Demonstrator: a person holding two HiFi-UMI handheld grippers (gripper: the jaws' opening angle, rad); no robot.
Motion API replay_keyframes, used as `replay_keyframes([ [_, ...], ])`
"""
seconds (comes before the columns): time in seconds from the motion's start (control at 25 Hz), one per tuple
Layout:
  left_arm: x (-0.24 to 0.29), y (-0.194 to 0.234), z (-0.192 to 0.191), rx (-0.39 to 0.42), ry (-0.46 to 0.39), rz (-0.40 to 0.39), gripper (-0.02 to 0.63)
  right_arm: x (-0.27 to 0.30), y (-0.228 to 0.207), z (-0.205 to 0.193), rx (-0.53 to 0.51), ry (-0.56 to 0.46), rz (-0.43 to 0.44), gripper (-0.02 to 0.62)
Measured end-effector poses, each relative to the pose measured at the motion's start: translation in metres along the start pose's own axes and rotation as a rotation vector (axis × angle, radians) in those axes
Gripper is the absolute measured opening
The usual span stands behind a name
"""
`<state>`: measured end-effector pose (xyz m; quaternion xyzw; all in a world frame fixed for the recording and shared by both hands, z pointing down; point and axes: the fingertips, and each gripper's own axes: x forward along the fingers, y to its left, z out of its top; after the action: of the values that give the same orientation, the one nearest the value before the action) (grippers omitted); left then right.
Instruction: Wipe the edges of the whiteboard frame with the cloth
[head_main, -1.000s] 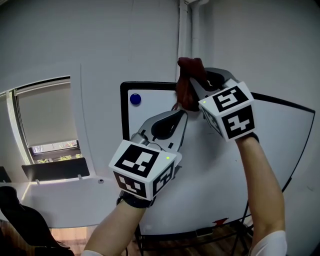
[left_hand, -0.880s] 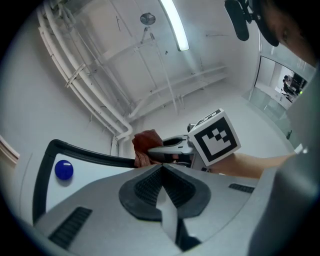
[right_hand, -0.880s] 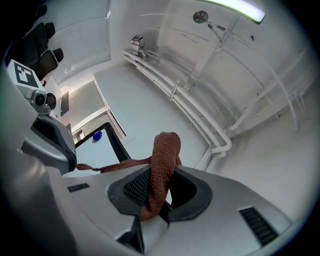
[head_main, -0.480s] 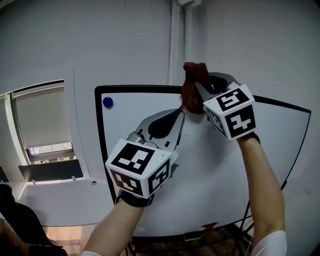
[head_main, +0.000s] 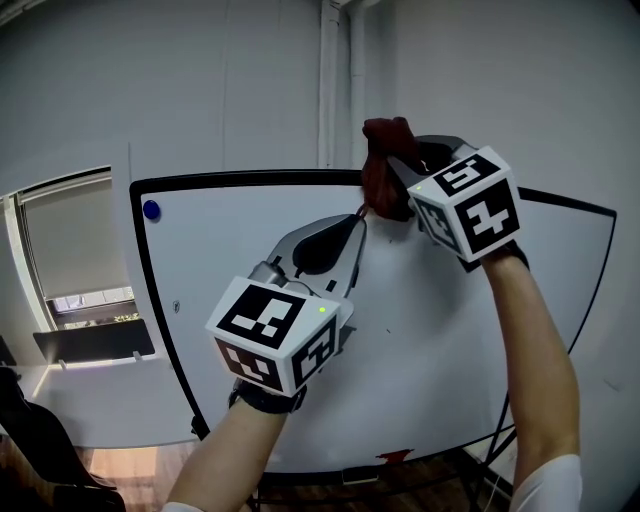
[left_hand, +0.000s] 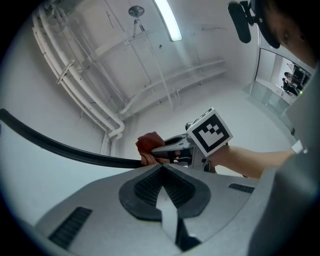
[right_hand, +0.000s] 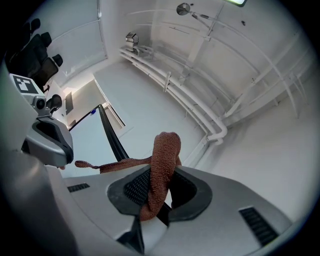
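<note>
The right claw is closed on the cloth. The reddish-brown cloth stands up between its two jaws, folds over above the tips and also hangs down into the gap behind them. From this fold a thin tail of the cloth goes out to the left side of the claw, toward the left claw.

In the head view, the right claw holds the cloth on the black whiteboard frame, at the top edge. The cloth bunches over this edge, partly above it and partly in front of the board.

The left claw has its jaws together, with nothing between them. Its tips point up at the cloth, which lies just beyond them, near the frame. In the head view this claw is just below the right one, in front of the white surface; whether it touches the surface, I cannot tell.

Further left along the top edge, near the corner of the whiteboard, there is a blue magnet. Left of the board is a window with a blind. Above the claws, a white pipe goes up the wall.
</note>
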<state>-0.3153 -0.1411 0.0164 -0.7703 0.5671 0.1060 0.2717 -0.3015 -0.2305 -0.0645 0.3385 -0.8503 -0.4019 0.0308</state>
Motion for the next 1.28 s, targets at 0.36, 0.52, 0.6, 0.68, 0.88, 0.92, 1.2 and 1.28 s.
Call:
replay_keyframes([
  [0.36,0.047,-0.042,-0.003,-0.004,0.001,0.003,0.009,-0.02,-0.046,-0.035,-0.008,0.021,0.019,0.081],
  [0.52,0.062,-0.076,-0.001,0.0,-0.011,0.006,0.009,-0.044,-0.075,-0.057,-0.007,0.025,0.007,0.081],
  [0.6,0.069,-0.092,-0.002,0.0,-0.016,0.01,0.009,-0.054,-0.086,-0.069,-0.001,0.026,0.006,0.081],
  [0.68,0.076,-0.095,-0.005,-0.001,-0.012,0.01,0.009,-0.052,-0.093,-0.076,0.004,0.029,0.006,0.081],
  [0.88,0.093,-0.102,-0.014,-0.007,0.004,-0.012,0.009,-0.048,-0.098,-0.083,0.002,0.028,0.003,0.081],
  [0.92,0.095,-0.105,-0.014,-0.008,0.002,-0.019,0.009,-0.049,-0.098,-0.083,-0.002,0.029,0.001,0.081],
  [1.2,0.102,-0.11,-0.009,-0.023,-0.025,-0.075,0.009,-0.048,-0.097,-0.082,-0.034,0.054,-0.016,0.081],
  [1.28,0.103,-0.108,-0.012,-0.029,-0.022,-0.096,0.009,-0.047,-0.098,-0.084,-0.035,0.065,-0.018,0.081],
])
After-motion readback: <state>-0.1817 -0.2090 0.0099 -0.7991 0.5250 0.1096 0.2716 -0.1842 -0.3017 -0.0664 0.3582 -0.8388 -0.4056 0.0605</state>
